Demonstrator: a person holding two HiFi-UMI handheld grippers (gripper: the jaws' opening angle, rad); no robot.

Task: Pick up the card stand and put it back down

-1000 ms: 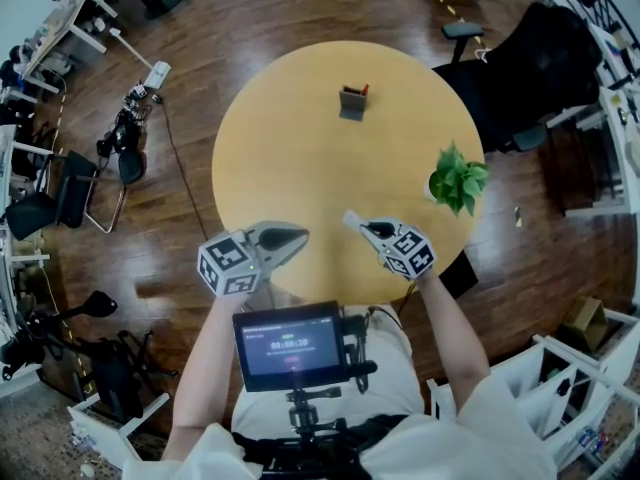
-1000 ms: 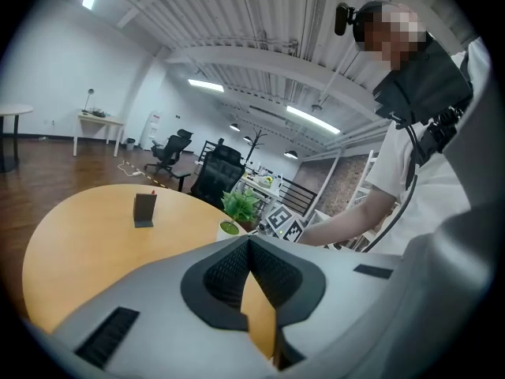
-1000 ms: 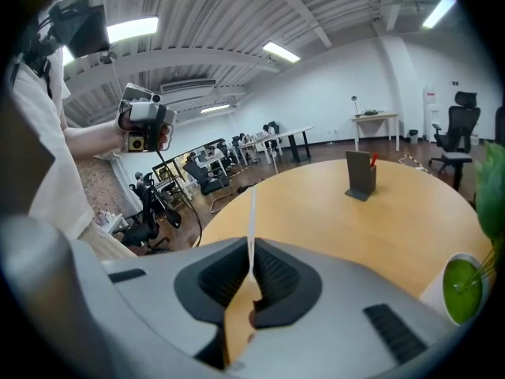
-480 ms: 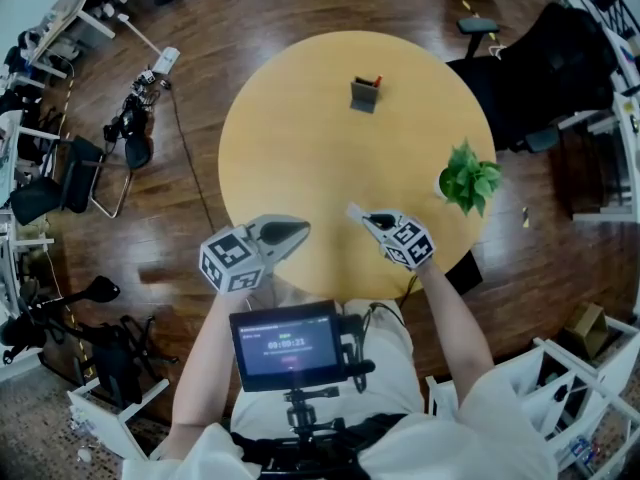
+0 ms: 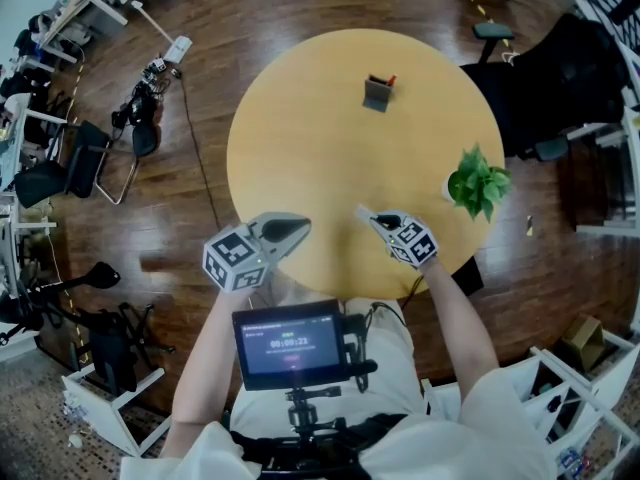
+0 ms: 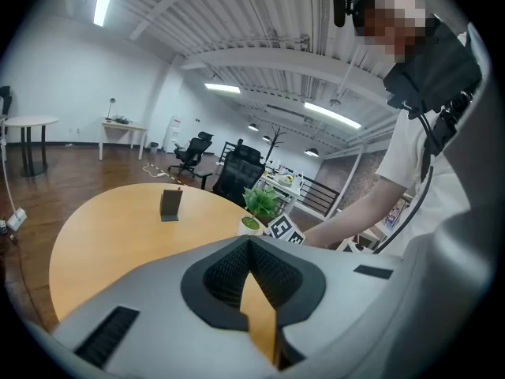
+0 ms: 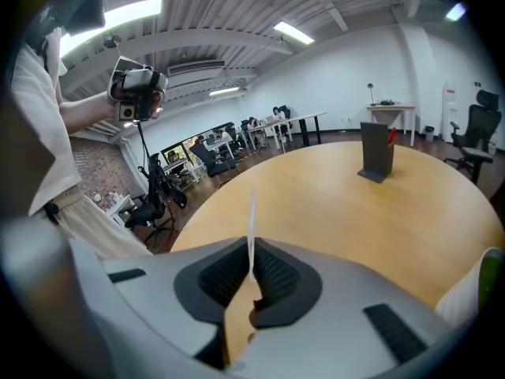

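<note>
card stand [image 5: 378, 94] is set upright near the far edge of the round table [image 5: 300, 148]. left gripper [image 5: 298, 231] is closed on nothing; a white card [image 7: 252, 219] is pinched in the closed right gripper [image 5: 373, 223].

Illumination is overhead and artificial. In the left gripper view a long white ceiling strip light [image 6: 103, 3] is the brightest source. In the right gripper view a broad ceiling light bar [image 7: 118, 18] is overexposed to plain white. Overall level is bright and even.

The round light-wood table [image 5: 300, 138] shows only faint, soft shadows. The glossy dark wooden floor [image 5: 240, 18] carries pale reflected patches.

All three views are wide-angle. Straight lines bow near the borders and the corners fall off to black.

The grey bodies of the left gripper [image 6: 251, 247] and right gripper [image 7: 251, 279] render soft at close range, while the room behind them is sharper. The thin white card [image 7: 252, 219] clamped in the right gripper appears as a bright narrow line.
</note>
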